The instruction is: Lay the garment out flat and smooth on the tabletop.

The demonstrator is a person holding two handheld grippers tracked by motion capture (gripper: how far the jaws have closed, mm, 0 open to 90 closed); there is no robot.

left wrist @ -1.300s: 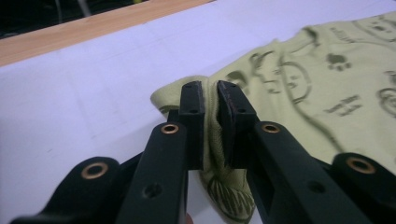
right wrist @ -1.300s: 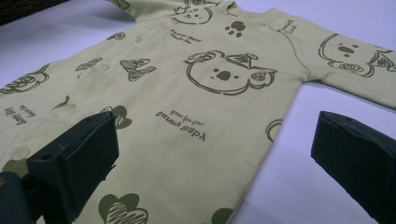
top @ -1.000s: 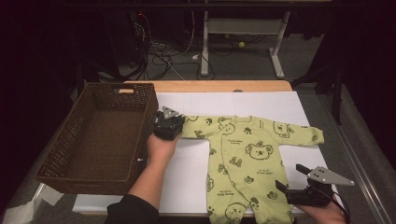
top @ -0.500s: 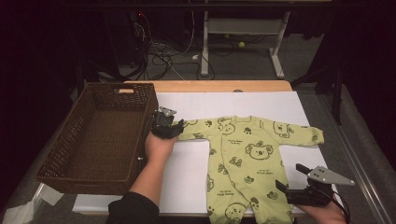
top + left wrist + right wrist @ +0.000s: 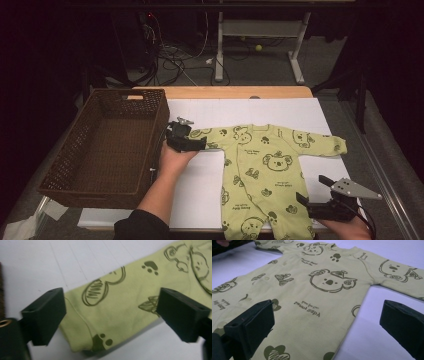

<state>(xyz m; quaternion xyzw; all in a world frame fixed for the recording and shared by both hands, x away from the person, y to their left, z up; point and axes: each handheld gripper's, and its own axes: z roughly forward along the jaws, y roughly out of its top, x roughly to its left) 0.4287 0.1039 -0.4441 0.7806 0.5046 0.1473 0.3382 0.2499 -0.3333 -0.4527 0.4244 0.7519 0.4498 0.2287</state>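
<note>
A light green baby romper (image 5: 262, 170) printed with dark koala faces and paw marks is lying spread flat on the white sheet (image 5: 300, 112) that is covering the table, with both sleeves stretched out to the sides and the legs pointing toward the person.

The left gripper (image 5: 186, 141) is resting at the end of the romper's left sleeve (image 5: 100, 315), just beside the brown wicker basket (image 5: 107, 145). Its jaws have just been opening and are now standing wide apart — the sleeve cuff is lying on the sheet between them, and the pads are not pressing on it. The person's left hand (image 5: 172, 160) is holding this gripper from below in the high view.

The right gripper (image 5: 330, 202) is hovering near the front edge of the table, beside the romper's right leg. In the right gripper view its jaws are also standing wide apart, with the body of the romper lying under and ahead of them — nothing is being clamped there.
</note>
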